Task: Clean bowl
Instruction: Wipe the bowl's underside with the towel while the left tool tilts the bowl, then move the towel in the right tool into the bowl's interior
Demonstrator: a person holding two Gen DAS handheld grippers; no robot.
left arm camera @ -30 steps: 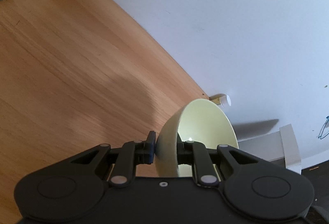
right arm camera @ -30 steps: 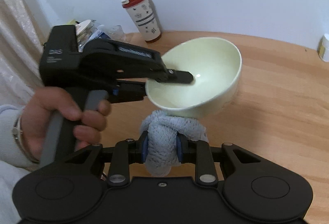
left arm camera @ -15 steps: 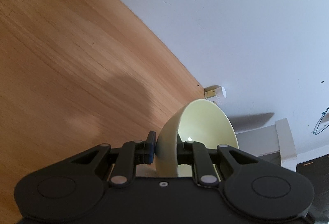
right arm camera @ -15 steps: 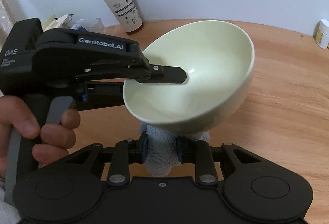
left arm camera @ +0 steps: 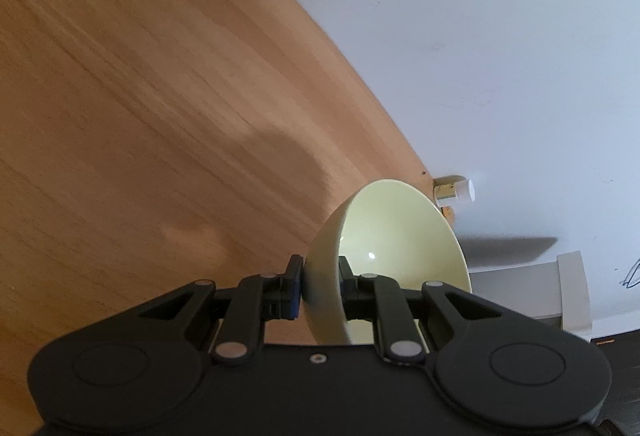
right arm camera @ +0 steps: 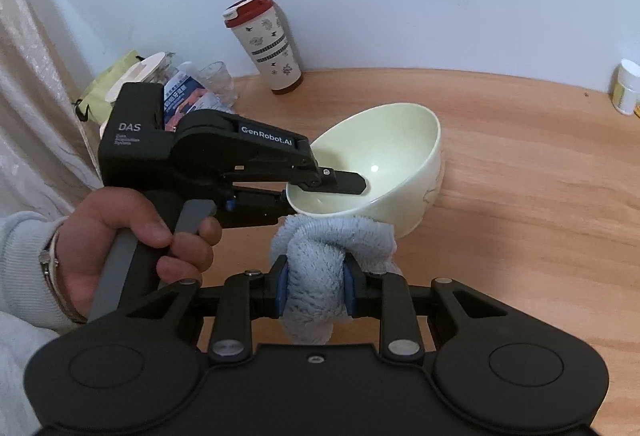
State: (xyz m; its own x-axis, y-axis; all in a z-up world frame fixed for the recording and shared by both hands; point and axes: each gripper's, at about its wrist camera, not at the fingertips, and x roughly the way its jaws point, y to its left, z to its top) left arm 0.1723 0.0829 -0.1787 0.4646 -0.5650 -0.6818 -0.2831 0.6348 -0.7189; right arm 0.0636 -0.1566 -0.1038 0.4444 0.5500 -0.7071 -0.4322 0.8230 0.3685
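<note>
Bowl (right arm camera: 384, 159), pale green, tilted with its mouth toward the right camera, held by the left tongs (right arm camera: 320, 195) closed on its near rim, one finger (right arm camera: 346, 183) inside the wall and the other outside beneath; its far underside appears to meet the wooden bench (right arm camera: 520, 195) near the middle, though contact cannot be confirmed. Right tongs (right arm camera: 314, 286), nearly closed, clamp a bunched blue-grey cloth (right arm camera: 320, 264) whose upper fold presses against the bowl's outer wall just below the rim. Along the back edge, against the wall: a red-lidded cup (right arm camera: 268, 43) toward the left corner and a small white jar (right arm camera: 627, 87) toward the right.
</note>
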